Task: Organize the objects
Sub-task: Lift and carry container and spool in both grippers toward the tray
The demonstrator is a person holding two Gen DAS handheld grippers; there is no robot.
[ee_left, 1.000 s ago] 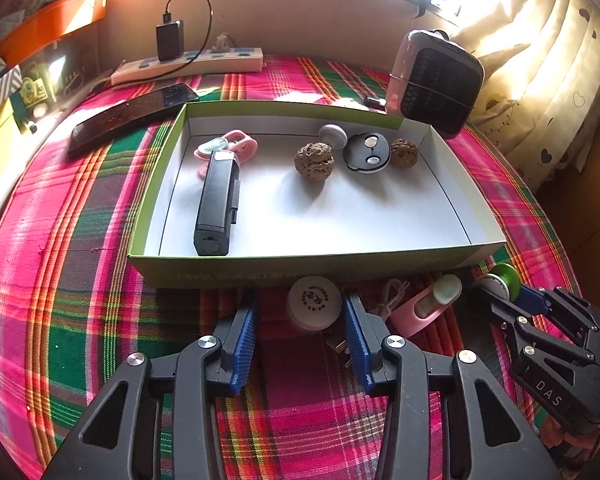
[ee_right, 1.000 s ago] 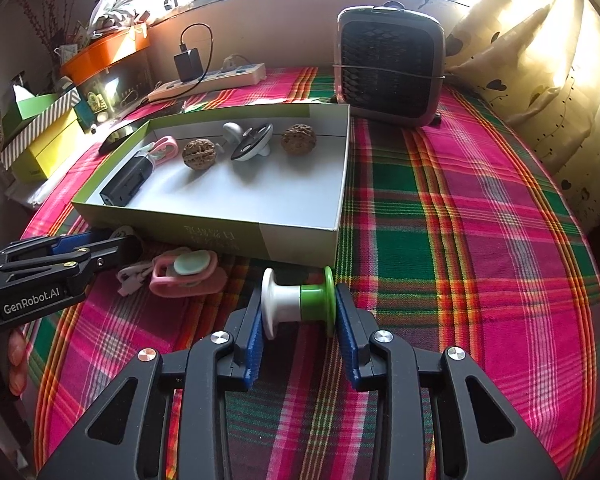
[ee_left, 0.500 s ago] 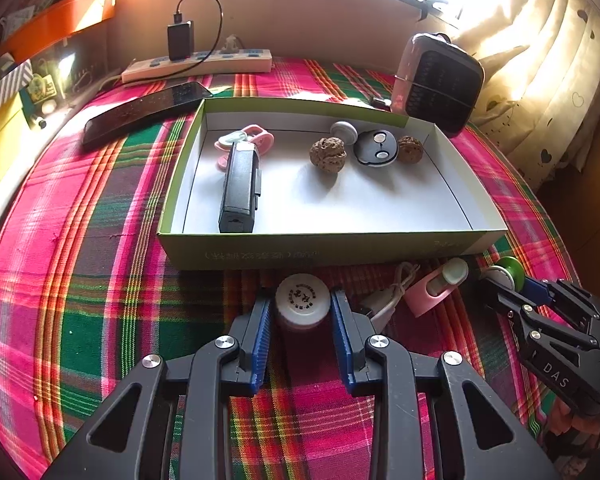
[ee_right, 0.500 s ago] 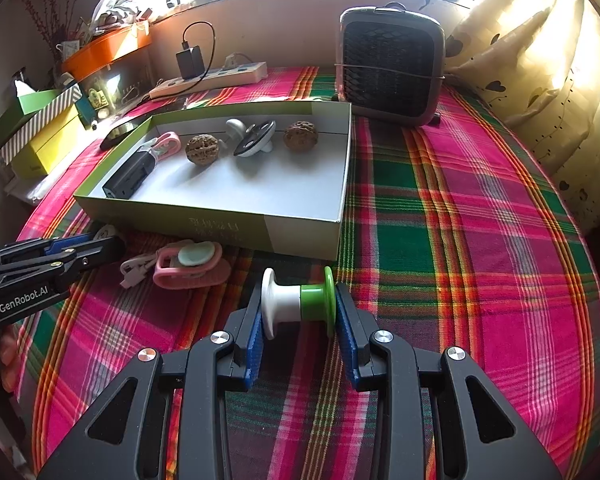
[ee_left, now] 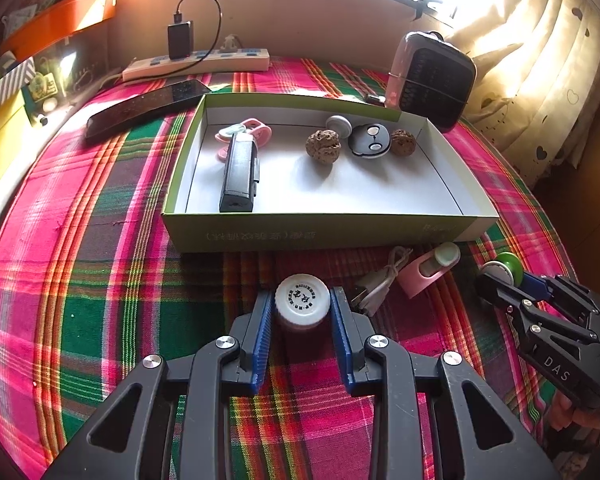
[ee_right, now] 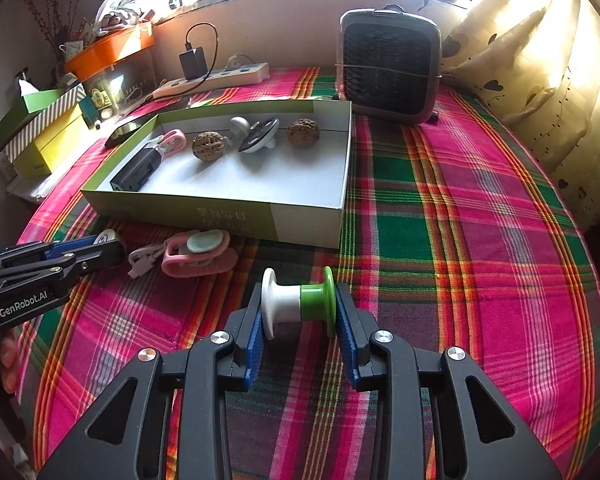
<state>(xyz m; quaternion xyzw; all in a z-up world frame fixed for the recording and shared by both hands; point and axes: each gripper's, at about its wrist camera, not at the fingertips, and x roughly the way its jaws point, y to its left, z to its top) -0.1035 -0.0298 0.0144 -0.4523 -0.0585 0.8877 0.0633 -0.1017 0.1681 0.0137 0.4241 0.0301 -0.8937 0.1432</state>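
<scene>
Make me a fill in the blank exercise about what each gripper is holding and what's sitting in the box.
1. The left gripper is shut on a small bottle with a ____ cap.
2. The right gripper grips a spool that is half white and half ____.
3. The pink cable winder lies ____ the box, on the cloth.
4. The box holds ____ walnuts.

Missing words: white; green; outside; two

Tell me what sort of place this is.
Probably a room in a home, at a table by a window: a plaid tablecloth, heart-print curtains, a small heater, and a power strip with a charger plugged in.
</scene>
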